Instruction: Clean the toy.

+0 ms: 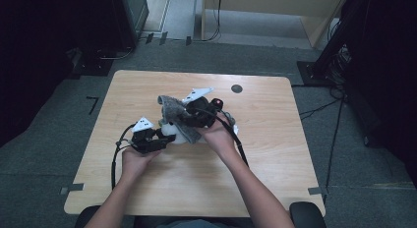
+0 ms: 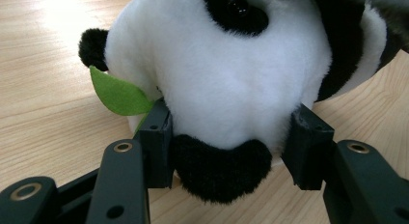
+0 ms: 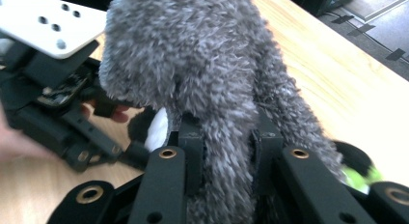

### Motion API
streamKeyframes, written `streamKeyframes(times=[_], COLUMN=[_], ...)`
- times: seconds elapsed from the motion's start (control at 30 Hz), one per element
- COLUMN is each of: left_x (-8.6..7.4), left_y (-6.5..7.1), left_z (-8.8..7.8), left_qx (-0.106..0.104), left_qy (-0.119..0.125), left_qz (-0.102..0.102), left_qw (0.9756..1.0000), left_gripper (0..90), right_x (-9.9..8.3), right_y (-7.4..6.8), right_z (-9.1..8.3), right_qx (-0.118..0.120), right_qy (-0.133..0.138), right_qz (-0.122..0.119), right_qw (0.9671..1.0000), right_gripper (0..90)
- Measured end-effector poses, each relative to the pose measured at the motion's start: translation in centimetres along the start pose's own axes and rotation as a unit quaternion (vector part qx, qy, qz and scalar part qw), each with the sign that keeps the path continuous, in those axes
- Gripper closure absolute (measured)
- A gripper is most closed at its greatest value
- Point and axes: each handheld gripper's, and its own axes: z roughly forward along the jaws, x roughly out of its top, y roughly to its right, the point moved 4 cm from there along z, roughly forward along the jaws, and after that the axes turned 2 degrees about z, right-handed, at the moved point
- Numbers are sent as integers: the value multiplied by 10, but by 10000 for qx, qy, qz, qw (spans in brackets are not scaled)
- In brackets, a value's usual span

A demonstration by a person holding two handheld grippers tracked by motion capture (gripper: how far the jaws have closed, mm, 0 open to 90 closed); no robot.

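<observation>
A black-and-white panda plush (image 2: pixel 226 74) with a green felt leaf (image 2: pixel 120 96) lies on the wooden table (image 1: pixel 147 85). My left gripper (image 2: pixel 234 130) is shut on its head, one pad pressing each side. In the high view the left gripper (image 1: pixel 166 137) sits just left of the panda plush (image 1: pixel 178 133). A grey fuzzy cloth (image 3: pixel 193 64) hangs draped over the panda, and my right gripper (image 3: pixel 226 137) is shut on a fold of it. From above, the right gripper (image 1: pixel 183 115) holds the grey cloth (image 1: pixel 169 105) a little over the plush.
A small black round disc (image 1: pixel 236 88) is set in the table near its far edge. Cables (image 1: pixel 116 159) trail from both grippers toward the person. In the right gripper view the left gripper (image 3: pixel 58 103) and its white plate (image 3: pixel 48 21) are close by.
</observation>
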Motion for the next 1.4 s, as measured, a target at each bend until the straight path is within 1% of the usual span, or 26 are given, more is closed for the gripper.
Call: streamKeyframes(times=[0.03,0.1,0.13,0.17,0.23,0.3,0.37,0.4,0.43,0.5,0.57,0.6,0.63,0.67,0.7,0.73,0.83,0.87,0.93,1.0,1.13,1.17,1.2,1.27,1.33,1.4], left_x=[0,0,0,0,0,0,1,1,1,2,1,1,0,0,0,0,0,0,-1,-1,-1,-1,0,0,0,0], left_y=[0,0,1,1,1,1,1,2,3,4,3,2,1,1,1,1,2,1,1,0,-1,-1,-2,-2,-3,-3], left_z=[0,0,0,0,0,0,0,-1,-1,-1,-1,0,0,0,0,0,1,1,1,1,0,0,0,0,0,0], left_qx=[0,9,14,20,19,21,30,38,56,60,44,36,17,11,5,6,50,41,23,8,-24,-24,-43,-64,-82,-93], left_qy=[0,-3,0,-10,-16,-15,-7,11,21,35,5,-39,-46,-49,-47,-47,-74,-85,-99,-100,-96,-96,-82,-63,-57,-54], left_qz=[0,23,21,24,14,10,48,72,110,131,35,-6,-68,-86,-85,-74,-53,-72,-96,-111,-200,-200,-234,-258,-280,-275], left_qw=[10000,10000,10000,10000,10000,10000,10000,10000,9999,9999,10000,10000,10000,10000,10000,10000,9999,9999,9999,9999,9998,9998,9997,9996,9996,9996], left_gripper=[453,453,454,454,455,455,455,455,454,454,454,454,455,455,455,455,458,459,460,461,462,462,463,464,463,464], right_x=[1,1,1,0,1,2,4,6,8,10,7,4,2,-2,-3,-5,-8,-9,-10,-12,-21,-21,-28,-35,-45,-53], right_y=[-1,-2,-3,-4,-6,-9,-12,-15,-18,-21,-19,-17,-17,-16,-16,-17,-19,-20,-21,-19,-15,-15,-12,-9,-6,-3], right_z=[6,17,22,26,33,38,39,37,36,35,42,45,47,49,50,50,49,47,46,41,30,30,23,14,6,-2], right_qx=[18,43,9,-25,-49,-46,-76,-83,-89,-175,-335,-327,-279,-205,-173,-181,-326,-377,-373,-246,-60,-60,-16,20,-8,-22], right_qy=[-20,-14,14,27,93,111,60,123,258,285,53,-18,-19,47,88,105,80,12,-14,-104,-141,-141,-215,-285,-332,-420], right_qz=[-10,-40,-125,-205,-273,-287,-333,-373,-436,-490,-520,-517,-466,-380,-408,-495,-780,-853,-859,-728,-637,-637,-637,-659,-746,-739], right_qw=[10000,10000,9999,9998,9996,9995,9994,9992,9987,9982,9981,9981,9985,9991,9990,9986,9964,9956,9956,9970,9979,9979,9977,9974,9967,9964], right_gripper=[714,646,591,563,560,606,690,705,711,710,705,691,668,632,614,612,668,695,712,733,747,747,753,754,758,760])
